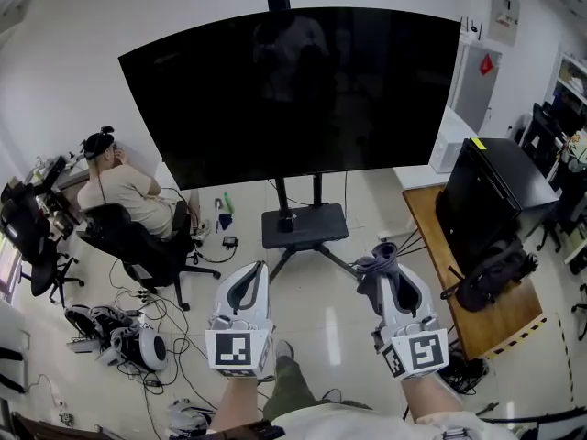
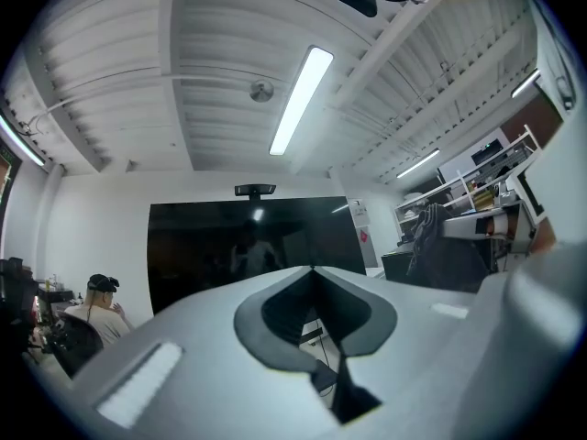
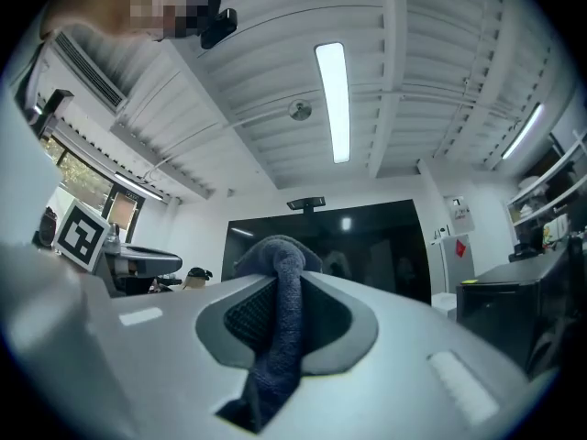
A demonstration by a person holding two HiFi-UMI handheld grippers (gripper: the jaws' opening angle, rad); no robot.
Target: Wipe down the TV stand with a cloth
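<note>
Head view: your left gripper [image 1: 251, 271] sits lower centre-left. Right gripper [image 1: 389, 266] is lower centre-right w/ a dark cloth [image 1: 376, 266] bunched at its tip. TV stand [image 1: 304, 225] base is mid-frame, apart from both, its posts partly behind the TV [image 1: 293, 90].
Left gripper view: jaws together, nothing btwn them; they block most of the stand.
Right gripper view: jaws clamped on the cloth, stand hidden behind them.

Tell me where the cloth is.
The cloth is pinched in the right gripper, at the head view's lower right, short of the TV stand's base.
</note>
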